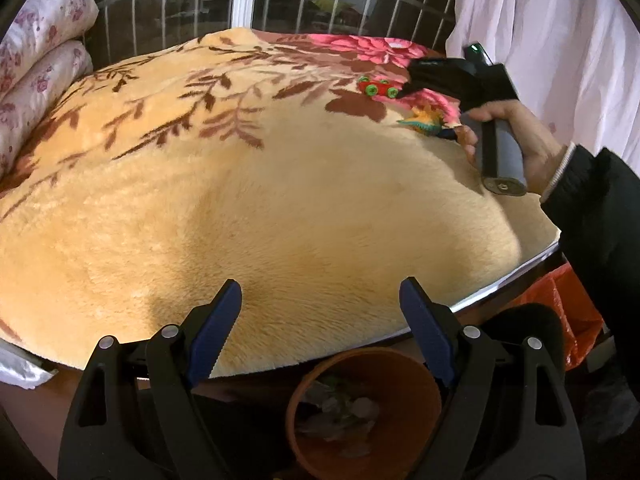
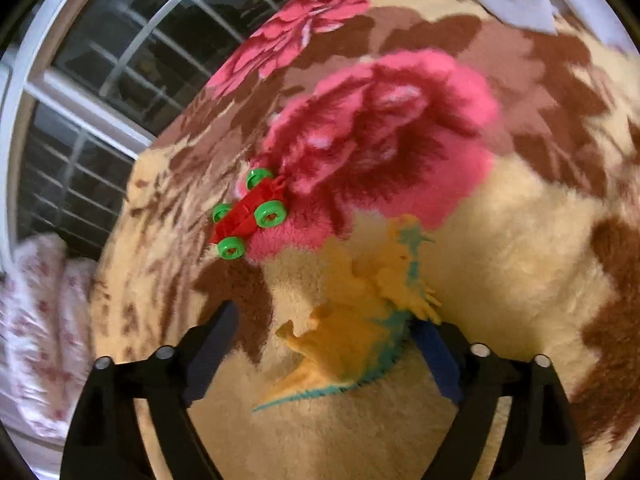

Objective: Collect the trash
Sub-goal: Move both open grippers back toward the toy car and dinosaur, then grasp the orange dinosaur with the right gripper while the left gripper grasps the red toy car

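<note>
A bed carries everything here, covered by a plush cream-yellow fleece blanket (image 1: 280, 208) printed with brown leaf sprays and big pink flowers. At about one o'clock on the blanket in the left wrist view lies a small red plastic toy car with four green wheels (image 1: 378, 87), resting at the edge of a pink flower. Just beside it, toward two o'clock, lies a yellow-and-teal plastic toy dinosaur (image 1: 425, 119) on the cream pile. At ten o'clock, two rolled white quilts with pink floral print (image 1: 44, 60) are stacked at the bed's far left end.
</note>
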`<move>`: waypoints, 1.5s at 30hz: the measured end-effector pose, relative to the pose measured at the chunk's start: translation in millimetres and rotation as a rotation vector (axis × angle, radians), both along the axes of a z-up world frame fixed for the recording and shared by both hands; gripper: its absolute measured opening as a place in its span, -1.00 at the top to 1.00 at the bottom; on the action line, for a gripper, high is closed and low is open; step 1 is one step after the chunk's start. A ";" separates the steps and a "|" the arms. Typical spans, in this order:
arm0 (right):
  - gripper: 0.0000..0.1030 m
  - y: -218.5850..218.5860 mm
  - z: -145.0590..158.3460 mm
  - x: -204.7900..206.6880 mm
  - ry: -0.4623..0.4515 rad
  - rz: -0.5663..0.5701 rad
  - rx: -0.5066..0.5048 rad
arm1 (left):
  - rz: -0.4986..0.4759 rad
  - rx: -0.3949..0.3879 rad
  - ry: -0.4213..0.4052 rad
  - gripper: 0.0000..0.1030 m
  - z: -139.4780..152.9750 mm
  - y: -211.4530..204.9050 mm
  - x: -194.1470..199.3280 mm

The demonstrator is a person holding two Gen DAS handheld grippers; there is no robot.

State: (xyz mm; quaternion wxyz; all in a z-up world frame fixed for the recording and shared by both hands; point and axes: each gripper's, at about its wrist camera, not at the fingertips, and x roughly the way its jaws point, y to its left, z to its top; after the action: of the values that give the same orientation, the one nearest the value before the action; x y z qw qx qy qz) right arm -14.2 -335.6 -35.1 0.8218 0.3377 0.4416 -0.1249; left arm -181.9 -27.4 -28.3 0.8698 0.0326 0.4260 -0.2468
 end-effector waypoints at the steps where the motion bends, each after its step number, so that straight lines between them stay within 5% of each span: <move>1: -0.69 8.4 -0.3 3.6 0.016 0.013 -0.065 | -0.003 0.004 0.005 -0.54 -1.1 -1.7 0.5; 6: -0.15 5.9 -4.4 -0.3 -0.001 -0.036 -0.148 | -0.009 0.016 0.015 -0.54 -3.2 -7.3 -1.0; 13: -0.14 -4.6 17.8 -34.1 -0.166 0.046 -0.080 | -0.036 0.051 0.018 -0.54 -0.7 -16.9 -2.4; 18: -0.14 -3.7 56.2 -99.2 -0.337 0.149 -0.104 | -0.049 0.066 -0.022 -0.54 20.7 -33.0 21.2; 23: -0.15 -1.5 70.8 -173.2 -0.428 0.187 -0.162 | -0.133 0.067 -0.082 -0.73 44.9 -95.3 84.2; 29: -0.15 -21.6 59.0 -238.9 -0.449 0.137 -0.163 | -0.199 0.091 -0.091 -0.73 43.6 -195.4 175.7; 35: -0.15 -35.4 51.1 -260.2 -0.451 0.123 -0.206 | -0.030 0.071 -0.005 -0.73 24.4 -231.2 241.6; 45: -0.15 -38.4 51.1 -262.0 -0.536 0.164 -0.179 | 0.132 0.125 0.059 -0.71 -20.3 -267.6 287.6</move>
State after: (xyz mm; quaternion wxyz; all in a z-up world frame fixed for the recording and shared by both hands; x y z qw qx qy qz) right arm -276.2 -374.1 15.9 0.9429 0.2481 0.2220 -0.0028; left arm 105.7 -294.9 -48.6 0.8675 0.0513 0.4672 -0.1627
